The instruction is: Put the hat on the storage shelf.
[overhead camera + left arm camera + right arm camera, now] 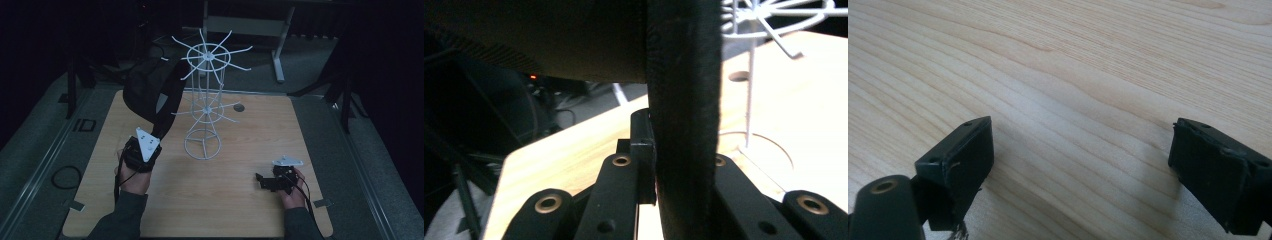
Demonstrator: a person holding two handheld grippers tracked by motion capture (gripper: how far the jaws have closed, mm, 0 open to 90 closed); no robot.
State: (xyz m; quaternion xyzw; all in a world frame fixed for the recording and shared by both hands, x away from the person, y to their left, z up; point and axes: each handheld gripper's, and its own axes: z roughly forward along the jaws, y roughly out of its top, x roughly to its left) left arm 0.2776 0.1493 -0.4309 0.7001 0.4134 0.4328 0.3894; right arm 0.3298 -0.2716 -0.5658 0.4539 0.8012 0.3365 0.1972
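My left gripper (142, 150) sits near the left edge of the bench (225, 200), about halfway along its depth, and its jaws are clamped tight on the strap (167, 107) of a black bag (142, 85). In the left gripper view the strap (684, 125) runs straight up between the two black jaws, pinched flat, with the dark body of the bag (549, 40) hanging across the top of the picture. From the high view the bag hangs off the bench surface over the back-left corner — its strap slopes down and forward to my gripper, and part of it lies against an arm of the white wire rack (205, 100). Whether the strap is hooked on that arm or only resting beside it I cannot tell.

The rack stands upright close to the middle of the bench, a little toward the back edge, its round wire foot flat on the wood and two tiers of spokes fanning out above. In the left gripper view its foot and lower tier (764, 30) show to the right of the strap.

My right gripper (270, 181) rests near the front-right corner — jaws spread wide, holding nothing, bare woodgrain (1073, 75) between them in the right gripper view.
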